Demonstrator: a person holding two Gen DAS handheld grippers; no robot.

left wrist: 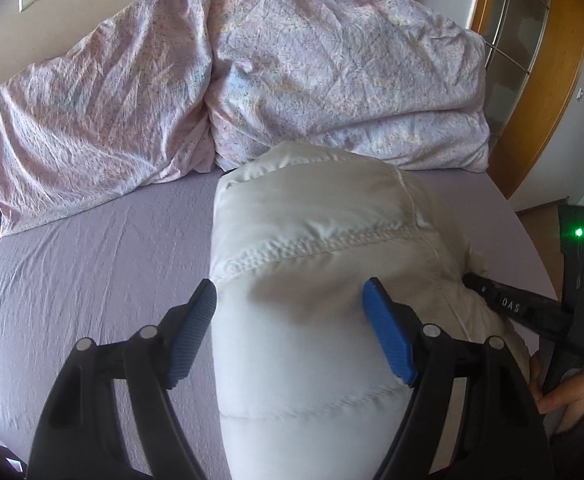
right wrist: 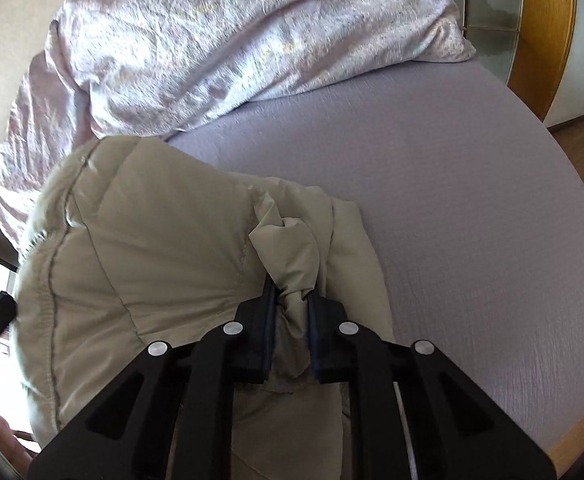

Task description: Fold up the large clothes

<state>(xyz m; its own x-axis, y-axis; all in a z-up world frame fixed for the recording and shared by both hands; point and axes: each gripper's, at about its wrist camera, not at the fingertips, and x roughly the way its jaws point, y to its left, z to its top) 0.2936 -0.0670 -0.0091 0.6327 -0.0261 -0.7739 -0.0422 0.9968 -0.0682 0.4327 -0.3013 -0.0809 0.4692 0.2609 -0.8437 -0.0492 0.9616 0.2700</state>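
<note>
The left gripper (left wrist: 289,300) fingers stand apart, straddling the white puffer jacket (left wrist: 316,248) on the bed (left wrist: 91,248); the right gripper (right wrist: 290,294) fingers are clamped on a bunched fold of it.

Your left wrist camera looks forward along its spread blue-padded fingers (left wrist: 388,336), close above the quilted jacket (left wrist: 312,280), and faces across the lilac sheet (left wrist: 103,256) toward the crumpled duvet (left wrist: 251,80) heaped at the wall. Your right wrist camera sits just as near over the same jacket (right wrist: 151,240), rolled a little so the duvet (right wrist: 211,40) slants across its top. Both views share jacket, sheet, duvet and the wooden door frame (left wrist: 548,100); the left one also catches the right gripper (left wrist: 508,306) at its right edge.
</note>
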